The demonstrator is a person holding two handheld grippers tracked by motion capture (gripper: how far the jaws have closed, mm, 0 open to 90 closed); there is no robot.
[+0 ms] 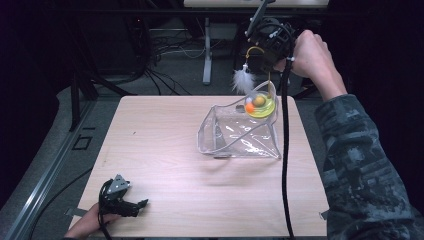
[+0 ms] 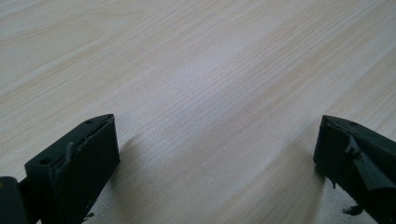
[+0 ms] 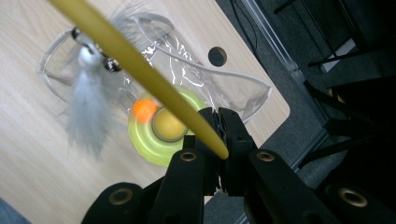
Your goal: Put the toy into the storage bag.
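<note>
A cat toy hangs above a clear plastic bag (image 1: pixel 240 132): a yellow-green round base (image 1: pixel 261 106) with an orange ball (image 1: pixel 249 107), a thin yellow wand (image 1: pixel 255 49) and a white feather (image 1: pixel 243 79). My right gripper (image 1: pixel 264 54) is raised over the table's far right side, shut on the wand. In the right gripper view the wand (image 3: pixel 140 67) runs between the closed jaws, with the base (image 3: pixel 161 128), the feather (image 3: pixel 88 107) and the bag (image 3: pixel 196 60) below. My left gripper (image 1: pixel 134 205) rests open on the table near the front left corner, nothing between its fingers (image 2: pixel 74 168).
The light wooden table (image 1: pixel 165 165) has bare surface across its middle and left. The right gripper's black cable (image 1: pixel 285 165) trails down across the table's right side. Dark floor, cables and a table leg (image 1: pixel 207 55) lie beyond the far edge.
</note>
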